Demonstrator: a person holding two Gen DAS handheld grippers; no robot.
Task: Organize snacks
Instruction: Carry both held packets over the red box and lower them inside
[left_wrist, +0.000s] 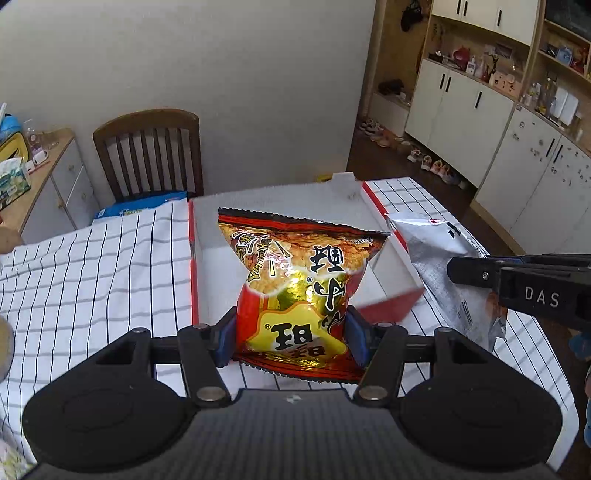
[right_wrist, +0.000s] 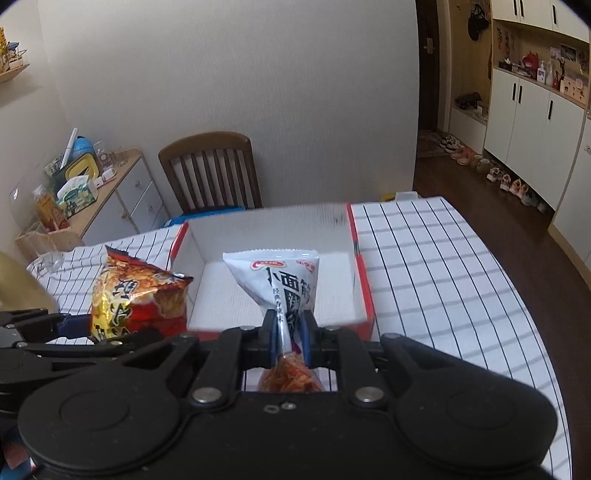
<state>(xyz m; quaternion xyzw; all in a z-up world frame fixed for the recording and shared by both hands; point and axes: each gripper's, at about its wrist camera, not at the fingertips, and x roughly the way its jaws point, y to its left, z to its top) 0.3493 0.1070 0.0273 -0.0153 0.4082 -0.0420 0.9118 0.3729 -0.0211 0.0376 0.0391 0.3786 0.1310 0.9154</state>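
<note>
In the left wrist view my left gripper (left_wrist: 291, 339) is shut on the lower part of a red and gold snack bag (left_wrist: 295, 266), held upright in front of a white box with red edges (left_wrist: 277, 199). My right gripper (right_wrist: 289, 338) is shut on the waist of a white and silver snack pouch (right_wrist: 284, 280), which hangs over the near edge of the same box (right_wrist: 266, 229). The box floor looks bare. In the right wrist view the red bag (right_wrist: 140, 295) and the left gripper (right_wrist: 86, 326) sit just left of the box. The silver pouch (left_wrist: 439, 258) and the right gripper (left_wrist: 460, 273) show at the right of the left wrist view.
The table wears a white cloth with dark grid lines (right_wrist: 443, 277). A wooden chair (right_wrist: 214, 170) stands behind it, with a blue pack (left_wrist: 140, 206) at the far table edge. A cluttered side cabinet (right_wrist: 110, 192) is at the left. Cupboards and shoes (right_wrist: 509, 181) line the right.
</note>
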